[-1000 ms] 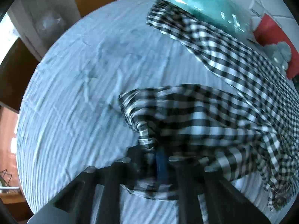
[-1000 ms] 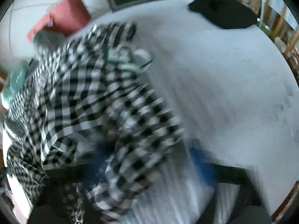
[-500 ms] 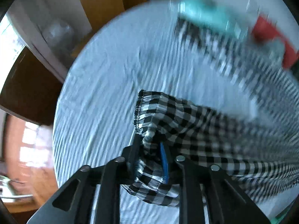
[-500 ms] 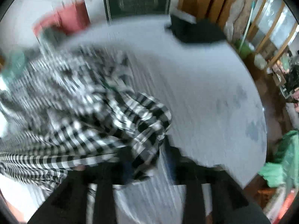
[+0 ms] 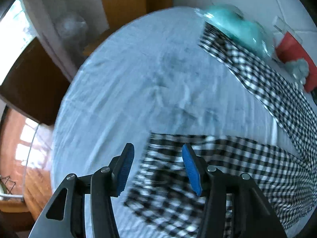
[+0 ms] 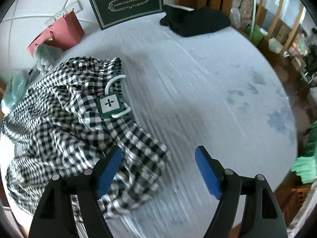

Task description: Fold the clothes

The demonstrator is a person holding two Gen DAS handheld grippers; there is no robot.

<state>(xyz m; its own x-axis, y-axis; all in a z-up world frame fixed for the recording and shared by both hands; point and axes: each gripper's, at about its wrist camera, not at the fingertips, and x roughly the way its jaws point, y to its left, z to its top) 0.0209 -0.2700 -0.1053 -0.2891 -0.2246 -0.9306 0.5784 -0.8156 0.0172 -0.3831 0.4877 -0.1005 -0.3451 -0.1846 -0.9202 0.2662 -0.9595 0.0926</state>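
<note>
Left gripper [image 5: 156, 158] jaws just opening, checked cloth [image 5: 227, 158] loose underneath, right gripper [image 6: 158, 158] just opening wide, holding nothing, cloth [image 6: 65, 123] by its left finger

The checked garment [image 6: 65, 119] is spread on the left part of the bed [image 6: 198, 99], its near end reaching under the left finger of the right gripper [image 6: 158, 170]. At the far edge a paper bag [image 6: 59, 33] is stood left of a boxed set [image 6: 126, 2], with folded clothing [image 6: 196, 21] laid to the right. In the left wrist view, the garment's near end lies below the left gripper [image 5: 157, 170].
</note>
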